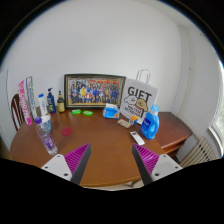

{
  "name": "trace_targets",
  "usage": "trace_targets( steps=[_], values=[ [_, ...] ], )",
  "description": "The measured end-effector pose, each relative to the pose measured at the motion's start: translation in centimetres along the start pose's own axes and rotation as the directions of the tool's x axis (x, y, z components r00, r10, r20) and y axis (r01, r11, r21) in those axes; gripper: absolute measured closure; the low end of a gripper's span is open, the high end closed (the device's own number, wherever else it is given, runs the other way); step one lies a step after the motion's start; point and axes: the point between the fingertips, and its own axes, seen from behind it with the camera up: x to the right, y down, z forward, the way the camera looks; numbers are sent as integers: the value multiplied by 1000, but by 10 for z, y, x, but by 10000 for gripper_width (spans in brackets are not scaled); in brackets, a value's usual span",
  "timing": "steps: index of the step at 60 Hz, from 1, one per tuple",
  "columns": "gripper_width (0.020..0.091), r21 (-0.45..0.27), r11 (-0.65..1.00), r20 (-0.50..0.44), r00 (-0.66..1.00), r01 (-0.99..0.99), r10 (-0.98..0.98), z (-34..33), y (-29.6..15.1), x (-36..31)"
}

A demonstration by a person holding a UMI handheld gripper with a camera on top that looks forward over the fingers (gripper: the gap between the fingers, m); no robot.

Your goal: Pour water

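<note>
In the gripper view, the gripper is open and holds nothing. The water bottle stands upright on the round wooden table, ahead and to the left of the left finger, well apart.

Gripper: two dark fingers, wedge-shaped, tapering toward tips. Each carries magenta pad on inner face, roughly triangular, surface finely ribbed/textured. Finger bodies black, matte, outer edges straight. Left and right fingers mirror each other. No cables, screws, markings visible.
</note>
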Motion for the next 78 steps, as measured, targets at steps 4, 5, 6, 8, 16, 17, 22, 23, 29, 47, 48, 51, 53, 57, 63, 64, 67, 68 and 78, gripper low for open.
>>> trace_targets(
  steps=[4, 5, 6, 8, 16, 17, 22, 23, 29, 47, 48, 51, 53, 57, 63, 64, 67, 68, 78],
  values=[
    [250, -10, 1000, 15, 1000, 10, -10, 4, 6, -11],
    [250, -13, 1000, 19, 1000, 13, -13, 5, 9, -16],
    [250, -17, 1000, 24, 1000, 17, -16, 7, 11, -21],
    [247, -27, 999, 35, 999, 23, -22, 7, 18, -28],
    [245, -57, 997, 101, 994, 46, -40, 19, 39, -86],
    [245, -58, 997, 112, 993, 51, -44, 19, 42, -95],
    [246, -50, 997, 169, 984, 65, -55, 22, 51, -142],
    [248, -47, 997, 180, 982, 66, -57, 23, 53, -153],
    [244, -21, 997, 249, 966, 80, -72, 31, 58, -217],
    [249, 80, 997, 234, 972, -10, -9, 114, 44, -329],
    [253, 83, 996, 224, 975, -16, -3, 120, 45, -330],
    [280, 93, 995, 194, 981, -33, 15, 138, 46, -332],
    [311, 93, 995, 180, 983, -42, 24, 148, 49, -334],
    [413, 106, 993, 161, 986, -60, 43, 164, 51, -335],
    [590, 123, 990, 144, 988, -72, 54, 176, 51, -334],
    [603, 132, 989, 140, 989, -72, 53, 177, 50, -334],
    [632, 145, 988, 134, 990, -58, 39, 178, 49, -337],
    [643, 147, 988, 132, 991, -51, 32, 178, 48, -337],
    [779, 140, 990, 86, 996, -1, -11, 177, 36, -332]
  ],
)
